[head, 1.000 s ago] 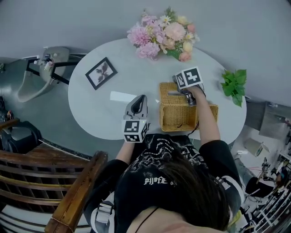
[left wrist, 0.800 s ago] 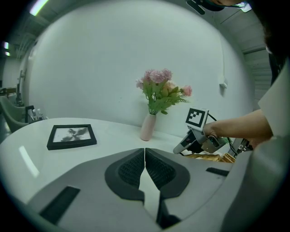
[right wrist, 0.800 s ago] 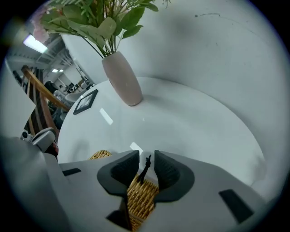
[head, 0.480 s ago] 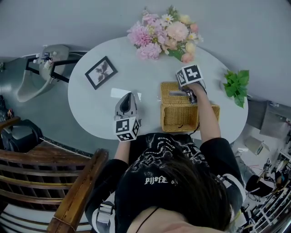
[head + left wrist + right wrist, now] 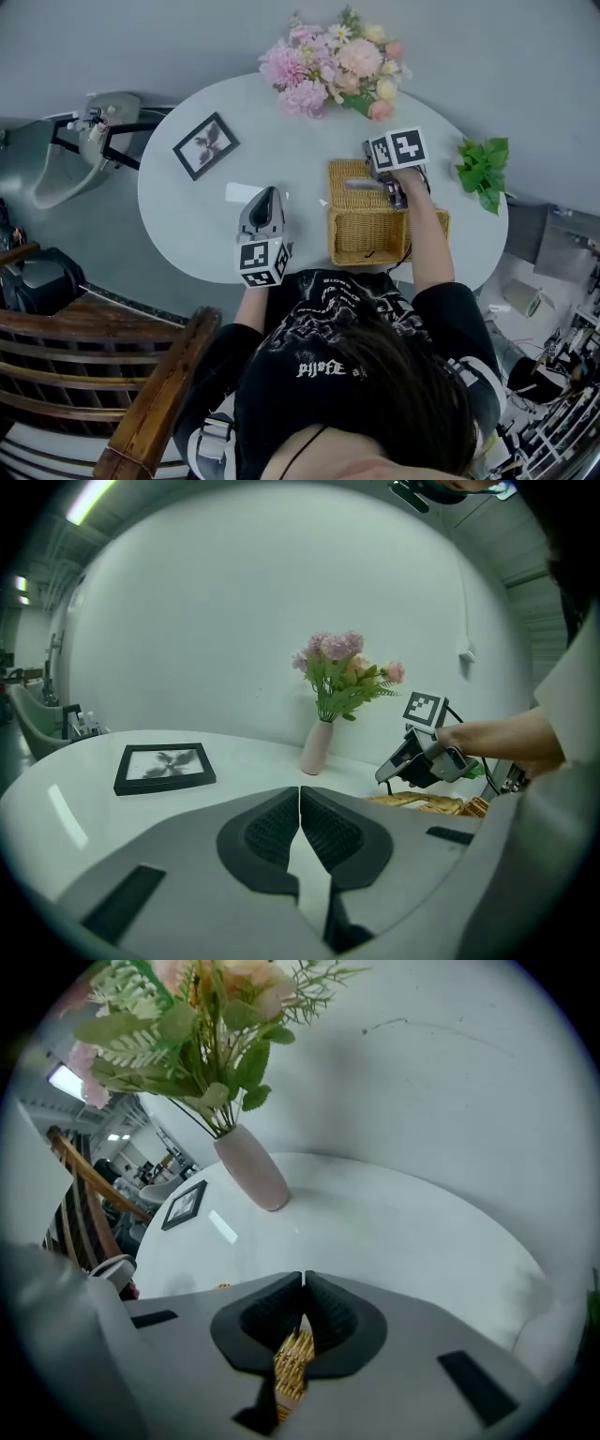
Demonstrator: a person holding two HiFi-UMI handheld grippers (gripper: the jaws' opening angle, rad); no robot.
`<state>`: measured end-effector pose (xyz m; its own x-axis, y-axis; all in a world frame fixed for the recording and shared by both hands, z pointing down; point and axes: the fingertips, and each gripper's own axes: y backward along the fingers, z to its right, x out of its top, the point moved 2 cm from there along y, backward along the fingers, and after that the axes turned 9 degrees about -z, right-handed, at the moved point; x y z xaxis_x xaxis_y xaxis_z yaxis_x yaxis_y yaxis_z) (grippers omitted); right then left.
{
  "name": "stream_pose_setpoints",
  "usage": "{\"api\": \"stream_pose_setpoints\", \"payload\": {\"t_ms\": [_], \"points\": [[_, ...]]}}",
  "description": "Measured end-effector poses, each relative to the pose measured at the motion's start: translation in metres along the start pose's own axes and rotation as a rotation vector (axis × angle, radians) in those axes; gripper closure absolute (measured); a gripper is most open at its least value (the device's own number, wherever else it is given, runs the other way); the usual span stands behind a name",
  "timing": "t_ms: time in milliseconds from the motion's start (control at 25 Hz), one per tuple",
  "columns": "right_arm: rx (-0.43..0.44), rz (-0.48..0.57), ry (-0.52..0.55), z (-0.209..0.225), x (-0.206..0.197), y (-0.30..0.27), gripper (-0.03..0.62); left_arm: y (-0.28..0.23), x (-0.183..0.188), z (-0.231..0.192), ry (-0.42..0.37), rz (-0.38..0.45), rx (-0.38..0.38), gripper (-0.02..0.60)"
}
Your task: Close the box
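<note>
Tan woven wicker box (image 5: 367,234) sits on the white oval table (image 5: 187,220), right under the right gripper (image 5: 304,1283). Its 2 fingers have just been closing and now pinch the box's far woven edge. Left gripper (image 5: 300,794) holds nothing, 2 fingers pressed together, box off to their right. Beyond the right fingers: pale pink vase (image 5: 251,1171) w/ pink flowers. Black picture frame (image 5: 165,767) lies ahead-left of the left fingers. Green leafy sprig (image 5: 483,171) is right of the box.
</note>
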<state>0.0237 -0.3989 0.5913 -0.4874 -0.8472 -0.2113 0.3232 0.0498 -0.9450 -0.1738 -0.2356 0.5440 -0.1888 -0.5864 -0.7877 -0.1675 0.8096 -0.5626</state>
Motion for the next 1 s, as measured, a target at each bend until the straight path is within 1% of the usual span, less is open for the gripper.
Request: {"api": "stream_pose_setpoints", "payload": {"t_ms": [240,480,720,880,1000], "points": [[0.011,0.12,0.021,-0.015,0.006,0.033,0.56,0.01,0.001,0.014,-0.02,0.022,-0.034,0.557],[-0.045,0.228,0.052,-0.022,-0.001,0.07,0.56,0.023,0.002,0.039,-0.031,0.058,-0.099,0.557],[-0.076,0.332,0.07,-0.038,-0.013,0.101,0.56,0.035,0.0,0.063,-0.067,0.073,-0.156,0.557],[-0.083,0.409,0.081,-0.048,-0.023,0.124,0.56,0.044,0.0,0.073,-0.069,0.088,-0.173,0.557],[-0.07,0.477,0.098,-0.056,-0.032,0.143,0.56,0.052,-0.001,0.081,-0.076,0.103,-0.179,0.557]]}}
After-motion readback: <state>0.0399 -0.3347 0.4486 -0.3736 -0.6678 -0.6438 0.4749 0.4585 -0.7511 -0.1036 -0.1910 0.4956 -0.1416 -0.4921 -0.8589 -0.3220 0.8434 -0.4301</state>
